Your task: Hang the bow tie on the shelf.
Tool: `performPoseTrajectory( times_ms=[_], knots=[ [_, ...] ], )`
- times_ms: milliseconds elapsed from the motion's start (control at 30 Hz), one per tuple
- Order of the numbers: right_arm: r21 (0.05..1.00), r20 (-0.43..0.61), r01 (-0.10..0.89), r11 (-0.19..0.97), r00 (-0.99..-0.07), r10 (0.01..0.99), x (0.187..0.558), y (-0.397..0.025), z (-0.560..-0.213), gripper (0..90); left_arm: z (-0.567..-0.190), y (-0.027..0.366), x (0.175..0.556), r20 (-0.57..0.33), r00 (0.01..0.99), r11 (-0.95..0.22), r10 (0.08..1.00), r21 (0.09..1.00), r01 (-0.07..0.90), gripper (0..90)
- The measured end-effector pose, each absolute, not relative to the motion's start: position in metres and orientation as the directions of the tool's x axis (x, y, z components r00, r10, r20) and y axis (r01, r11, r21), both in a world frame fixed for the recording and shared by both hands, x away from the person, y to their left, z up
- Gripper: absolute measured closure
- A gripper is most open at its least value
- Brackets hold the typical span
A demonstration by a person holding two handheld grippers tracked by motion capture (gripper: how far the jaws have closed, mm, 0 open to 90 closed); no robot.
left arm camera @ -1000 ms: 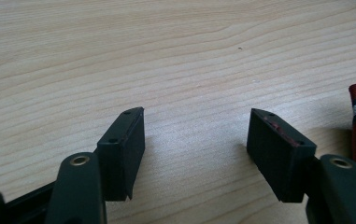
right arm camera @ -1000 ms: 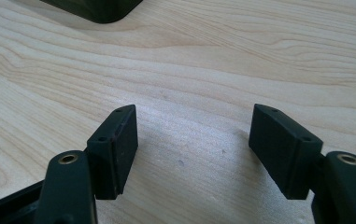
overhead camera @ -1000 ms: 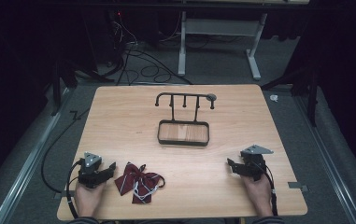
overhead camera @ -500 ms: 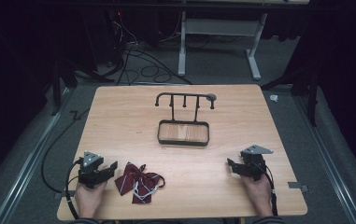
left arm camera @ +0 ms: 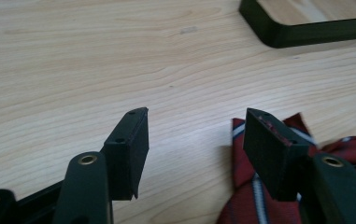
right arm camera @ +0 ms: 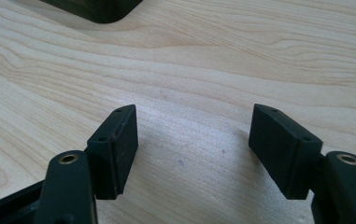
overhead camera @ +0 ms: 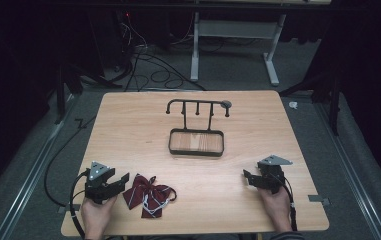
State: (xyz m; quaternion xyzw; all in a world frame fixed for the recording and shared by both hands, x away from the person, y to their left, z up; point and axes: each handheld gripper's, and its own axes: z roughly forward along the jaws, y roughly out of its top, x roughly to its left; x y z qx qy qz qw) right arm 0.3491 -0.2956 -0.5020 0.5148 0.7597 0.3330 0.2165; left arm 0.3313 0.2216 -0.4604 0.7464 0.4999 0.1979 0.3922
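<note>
So the light wooden counter [overhead camera: 128, 130] has three things going on. Near the front-left edge lies a dark red striped fabric bow tie [overhead camera: 147, 194] with thin white stripes and a white cord looped at its lower edge, flat on the wood. The left gripper [overhead camera: 123, 180] sits just beside it on the bow's left side, held by the person's left hand [overhead camera: 97, 215], with a black cable trailing off the counter edge. In the left gripper view, the left gripper [left arm camera: 194, 133] has its jaws spread wide with bare wood between them; the far jaw hangs right over the corner of the bow tie [left arm camera: 259, 196], but I can't tell whether it's actually touching the cloth. Nothing is clamped.

Over on the other side, the right gripper [overhead camera: 247, 177] is near the front-right of the counter, well apart from the bow, held by the right hand [overhead camera: 277, 207]. In the right gripper view, the right gripper [right arm camera: 192, 128] is also wide open, jaws hovering low over plain wood, gripping nothing.

Middle of the counter, further back, stands a black metal rack with a wooden-bottomed tray base [overhead camera: 196, 142] and a top bar carrying short hooks. A corner of that tray [left arm camera: 306, 28] shows in the left gripper view.
</note>
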Motion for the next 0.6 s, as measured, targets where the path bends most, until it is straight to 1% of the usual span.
performPoseTrajectory(
  times_ms=[267, 400, 600],
  knots=[
    [0.729, 0.015, 0.638, 0.247, -0.376, 0.926, 0.349, -0.296, -0.502, 34.1, -0.449, 0.203, 0.325, -0.092, 0.483, -0.23, 0.871, 0.793, 0.564, 42.0],
    [0.729, 0.014, 0.638, 0.248, -0.376, 0.927, 0.349, -0.296, -0.502, 34.1, -0.446, 0.192, 0.323, -0.076, 0.521, -0.267, 0.85, 0.789, 0.553, 42.1],
    [0.729, 0.017, 0.639, 0.245, -0.375, 0.927, 0.349, -0.296, -0.502, 34.1, -0.445, 0.176, 0.317, -0.079, 0.573, -0.299, 0.816, 0.791, 0.534, 44.5]
  ],
)
